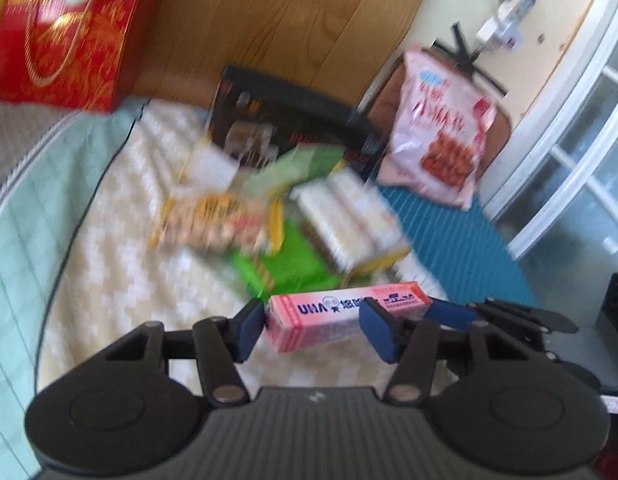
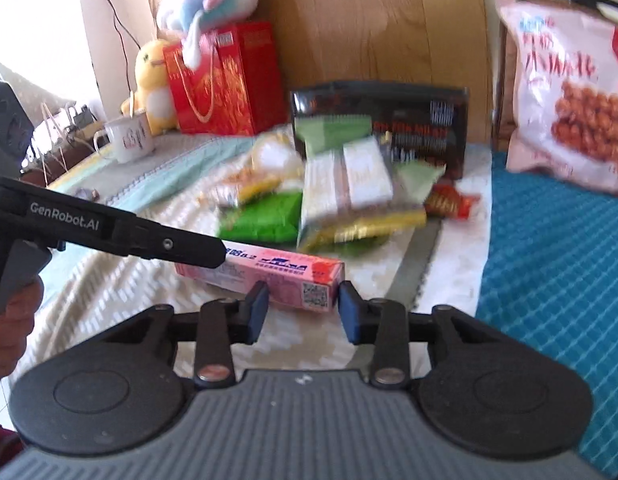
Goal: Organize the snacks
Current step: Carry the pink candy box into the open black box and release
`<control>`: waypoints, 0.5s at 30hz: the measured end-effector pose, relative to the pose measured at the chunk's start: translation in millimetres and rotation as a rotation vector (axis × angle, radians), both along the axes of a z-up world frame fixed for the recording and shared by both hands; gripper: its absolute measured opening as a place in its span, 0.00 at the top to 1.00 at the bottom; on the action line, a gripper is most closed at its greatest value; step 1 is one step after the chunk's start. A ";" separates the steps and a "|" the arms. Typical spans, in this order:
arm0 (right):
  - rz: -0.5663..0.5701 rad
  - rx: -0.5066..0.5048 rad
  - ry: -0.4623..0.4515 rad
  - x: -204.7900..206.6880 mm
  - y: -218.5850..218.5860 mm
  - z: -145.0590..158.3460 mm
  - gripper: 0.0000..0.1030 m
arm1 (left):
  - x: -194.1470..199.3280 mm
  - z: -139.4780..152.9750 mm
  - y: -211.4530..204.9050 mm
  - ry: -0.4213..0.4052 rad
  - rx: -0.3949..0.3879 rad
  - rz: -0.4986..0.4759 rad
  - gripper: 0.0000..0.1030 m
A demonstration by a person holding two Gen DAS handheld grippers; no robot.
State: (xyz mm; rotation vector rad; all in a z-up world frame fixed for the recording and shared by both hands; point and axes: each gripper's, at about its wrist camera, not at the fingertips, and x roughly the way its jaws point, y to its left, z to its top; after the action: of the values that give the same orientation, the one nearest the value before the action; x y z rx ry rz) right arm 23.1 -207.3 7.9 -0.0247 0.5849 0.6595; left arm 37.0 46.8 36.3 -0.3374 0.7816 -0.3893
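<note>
A long pink candy box [image 1: 329,308] lies crosswise between both grippers, just above the cream patterned blanket [image 1: 109,272]. My left gripper [image 1: 315,328] is shut on one end of the box, with its blue pads against it. In the right wrist view my right gripper [image 2: 303,308] is shut on the other end of the pink box [image 2: 285,268], the one with the QR code. The left gripper [image 2: 205,252] reaches in from the left there, held by a hand [image 2: 13,320]. Behind the box lies a blurred pile of snack packets [image 2: 341,192].
A black box [image 2: 421,120] stands behind the pile, against a wooden headboard [image 2: 369,20]. A large pink snack bag [image 2: 565,100] leans at the right over a teal mat [image 2: 549,260]. A red gift bag [image 2: 225,80], plush toys [image 2: 153,80] and a mug [image 2: 129,136] stand at the back left.
</note>
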 end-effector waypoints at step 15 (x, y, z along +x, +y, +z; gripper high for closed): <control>-0.136 0.122 -0.045 152.4 -2.2 109.2 0.63 | 176.2 106.3 -25.3 -0.102 0.065 -0.036 0.48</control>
State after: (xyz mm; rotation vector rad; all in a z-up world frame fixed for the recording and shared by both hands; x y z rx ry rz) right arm 175.5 -209.5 117.1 0.1129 0.4977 0.5598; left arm 213.1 21.5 142.6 -0.2411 0.6998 -0.4113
